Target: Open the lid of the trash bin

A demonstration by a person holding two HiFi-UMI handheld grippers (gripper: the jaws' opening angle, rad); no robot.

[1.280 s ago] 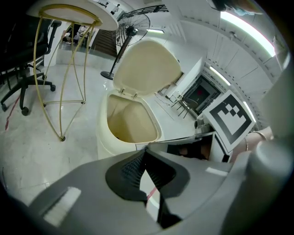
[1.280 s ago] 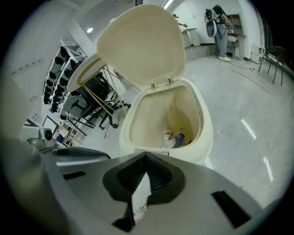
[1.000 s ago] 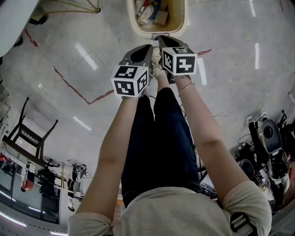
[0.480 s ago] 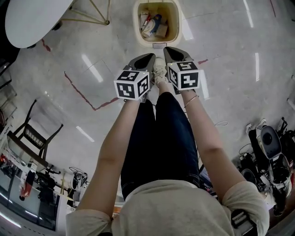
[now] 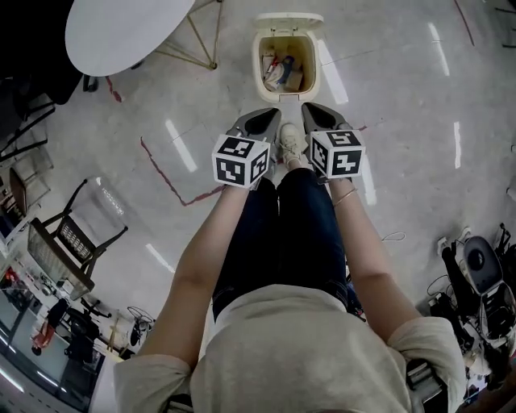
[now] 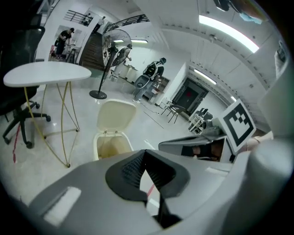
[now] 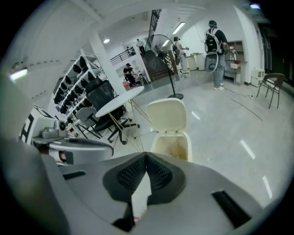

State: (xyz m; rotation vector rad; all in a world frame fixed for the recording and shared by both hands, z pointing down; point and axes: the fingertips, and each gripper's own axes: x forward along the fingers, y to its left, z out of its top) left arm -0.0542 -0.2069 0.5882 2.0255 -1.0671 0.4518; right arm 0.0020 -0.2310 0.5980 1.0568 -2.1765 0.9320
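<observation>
1. Trash bin [image 5: 316, 66]: cream, stands on floor at top centre of head view, straight ahead of person's shoe [image 5: 291, 142].
2. Lid [image 5: 288, 20]: up and tipped back from hinge at bin's far rim; opening fully exposed. Left gripper view shows lid [image 6: 115, 117] standing near upright behind opening; right gripper view shows the same.
3. Rubbish [image 5: 280, 71]: mixed items lie inside bin; too small to ID.
4. L gripper [image 5: 272, 113]: held low in front of person's legs, tip aimed at bin, short of it, no contact w/ bin or lid. Jaws closed: ribbed pads [image 6: 131, 167] meet at tips, nothing between.
5. R gripper [image 5: 309, 108]: just beside L gripper, shoe showing between the two. Also aimed at bin, no contact. Jaws closed: pads [image 7: 131, 174] meet at tips, nothing between.
6. Marker cubes: one on L gripper [image 5: 240, 160], one on R gripper [image 5: 337, 153], both near person's wrists.
7. Round white table [image 5: 133, 32]: on thin gold-colour legs, left of bin, apart from it.
8. Red tape line [image 5: 173, 181]: on pale glossy floor, left of L gripper.
9. Chair [image 5: 68, 238]: dark frame, far left, well apart from bin.
10. Standing fan [image 7: 161, 43]: behind bin in right gripper view; several people stand farther back in room.
</observation>
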